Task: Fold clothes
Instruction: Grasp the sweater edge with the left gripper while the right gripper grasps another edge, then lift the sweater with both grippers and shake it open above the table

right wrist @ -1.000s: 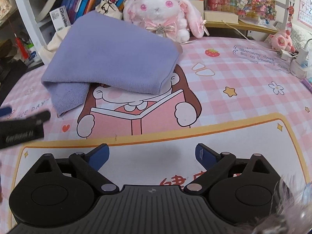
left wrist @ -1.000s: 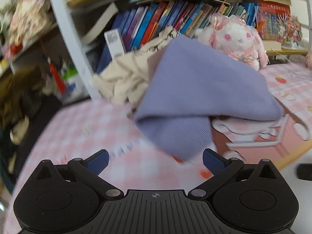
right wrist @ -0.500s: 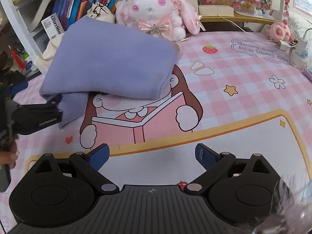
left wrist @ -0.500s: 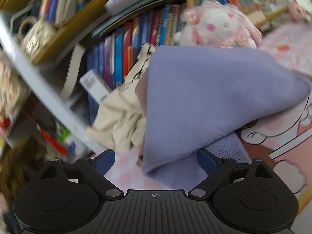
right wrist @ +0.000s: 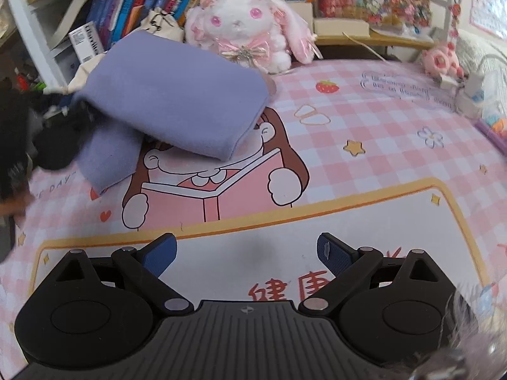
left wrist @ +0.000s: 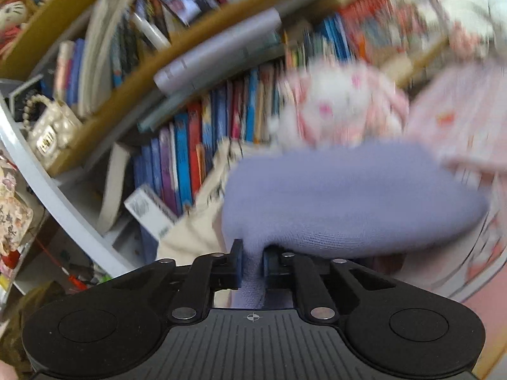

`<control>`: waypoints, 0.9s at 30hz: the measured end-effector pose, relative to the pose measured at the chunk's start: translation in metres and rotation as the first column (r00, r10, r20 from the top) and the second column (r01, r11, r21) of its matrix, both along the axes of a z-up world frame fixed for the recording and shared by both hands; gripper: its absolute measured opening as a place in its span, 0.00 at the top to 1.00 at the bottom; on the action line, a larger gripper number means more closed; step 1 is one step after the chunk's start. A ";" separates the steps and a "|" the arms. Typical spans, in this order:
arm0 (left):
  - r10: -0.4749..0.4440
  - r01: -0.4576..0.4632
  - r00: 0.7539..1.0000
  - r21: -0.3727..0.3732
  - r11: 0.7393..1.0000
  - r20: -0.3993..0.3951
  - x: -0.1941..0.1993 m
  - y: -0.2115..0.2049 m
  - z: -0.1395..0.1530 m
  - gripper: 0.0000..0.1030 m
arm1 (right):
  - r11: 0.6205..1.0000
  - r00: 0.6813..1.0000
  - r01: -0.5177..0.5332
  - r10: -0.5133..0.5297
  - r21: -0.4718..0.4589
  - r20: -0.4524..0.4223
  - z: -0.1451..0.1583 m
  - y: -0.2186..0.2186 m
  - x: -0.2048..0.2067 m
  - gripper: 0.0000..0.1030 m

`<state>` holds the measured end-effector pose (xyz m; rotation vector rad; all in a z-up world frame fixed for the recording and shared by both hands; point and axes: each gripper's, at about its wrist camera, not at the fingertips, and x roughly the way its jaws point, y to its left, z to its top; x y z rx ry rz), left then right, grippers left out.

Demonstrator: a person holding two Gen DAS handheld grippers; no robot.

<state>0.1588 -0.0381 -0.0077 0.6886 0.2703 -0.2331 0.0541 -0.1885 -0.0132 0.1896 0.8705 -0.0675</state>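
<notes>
My left claw [left wrist: 252,264] closing, pads pinching an edge of the lilac sweater [right wrist: 177,101], which lies folded on the pink bench mat [right wrist: 374,145] nr the plush bunny [right wrist: 244,22]. Right claw [right wrist: 247,250] wide apart, holding nothing, over mat.

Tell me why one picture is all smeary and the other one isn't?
Left wrist view: books and bunny are streaked with motion blur, while the left claw, closing on the purple sweater, stays sharp. Right wrist view: bunny and pink mat look crisp, edges bent by the fisheye lens.
</notes>
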 end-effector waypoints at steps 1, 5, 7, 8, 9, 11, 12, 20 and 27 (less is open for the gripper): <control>-0.017 0.017 1.000 -0.030 0.999 0.012 -0.007 -0.001 0.012 0.91 | 1.000 1.000 -0.017 0.018 -0.013 0.011 0.001 0.001 -0.002 0.06; -0.053 0.060 0.998 -0.166 0.984 0.043 -0.035 -0.005 0.066 0.91 | 0.993 0.993 -0.094 0.099 -0.071 0.060 0.007 0.003 -0.010 0.06; -0.062 0.073 0.997 -0.226 0.971 0.056 -0.052 -0.008 0.089 0.91 | 0.985 0.985 -0.135 0.144 -0.106 0.091 0.010 0.004 -0.015 0.06; -0.070 0.085 0.995 -0.246 0.966 0.070 -0.064 -0.010 0.100 0.91 | 0.981 0.980 -0.153 0.166 -0.122 0.106 0.012 0.004 -0.017 0.06; -0.077 0.095 0.994 -0.253 0.963 0.082 -0.074 -0.013 0.109 0.91 | 0.976 0.975 -0.171 0.188 -0.138 0.121 0.014 0.003 -0.019 0.06; -0.090 0.115 0.990 -0.268 0.956 0.104 -0.093 -0.018 0.126 0.91 | 0.964 0.961 -0.207 0.232 -0.164 0.148 0.017 0.003 -0.024 0.06; -0.092 0.119 0.990 -0.275 0.954 0.108 -0.100 -0.020 0.133 0.91 | 0.959 0.953 -0.228 0.255 -0.169 0.161 0.019 0.003 -0.026 0.06; -0.033 0.069 0.993 -0.328 0.942 0.115 -0.150 -0.033 0.171 0.91 | 0.895 0.863 -0.299 0.402 -0.331 0.306 0.027 0.004 -0.055 0.23; 0.023 0.019 0.990 -0.295 0.955 0.138 -0.196 -0.045 0.178 0.91 | 0.953 0.789 -0.199 0.294 -0.227 0.540 0.078 -0.066 -0.070 0.95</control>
